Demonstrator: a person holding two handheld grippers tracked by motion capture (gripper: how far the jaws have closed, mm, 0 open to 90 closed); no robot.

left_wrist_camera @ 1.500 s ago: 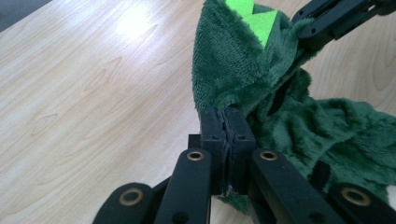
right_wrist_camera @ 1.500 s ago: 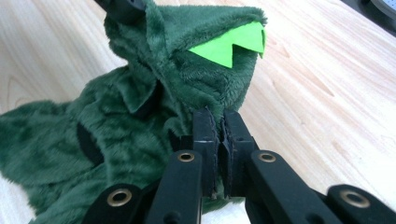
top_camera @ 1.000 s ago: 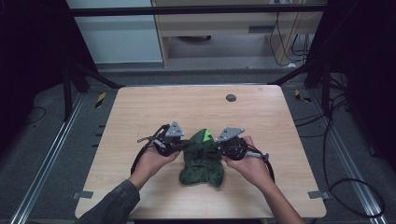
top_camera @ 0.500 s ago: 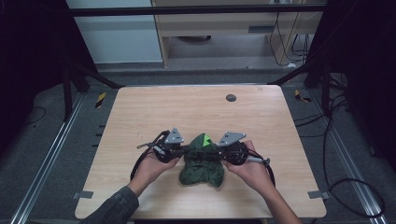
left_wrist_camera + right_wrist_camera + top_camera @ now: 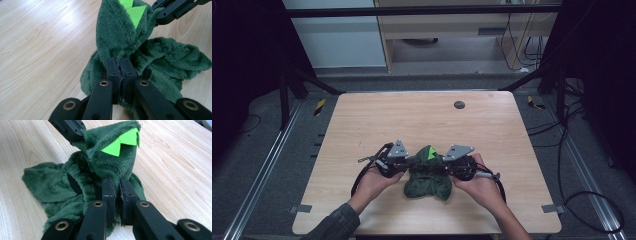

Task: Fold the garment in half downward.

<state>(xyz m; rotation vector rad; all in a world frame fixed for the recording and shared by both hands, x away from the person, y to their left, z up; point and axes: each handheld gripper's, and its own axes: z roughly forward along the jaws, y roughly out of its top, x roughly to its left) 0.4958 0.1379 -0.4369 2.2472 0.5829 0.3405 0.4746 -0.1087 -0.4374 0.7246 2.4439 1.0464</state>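
— While both hands sit low on the table, what is held between them?

— One dark green plush garment, bunched up near the front edge of the table, about midway across. It has a bright green zigzag patch on its raised peak.

— How does the left gripper stand?

— Its fingers are pressed together with a fold of the plush pinched between them, right at the base of the peak. In the left gripper view the fabric rises above them and spreads out to the right in loose folds on the wood.

— And the right gripper?

— Much the same from the other side. Its fingers clamp on the plush just below the green patch, with only a thin gap between them where the cloth sits. The rest of the garment slumps to the left in that view, lying on the table.

— Are the two grippers close?

— Yes, they face each other across the garment, near one another, each gripping the same raised part. The person's left hand and right hand come in from the bottom of the high view.

— Anything else on the table?

— A small dark round disc lies near the far edge, well apart from the garment.
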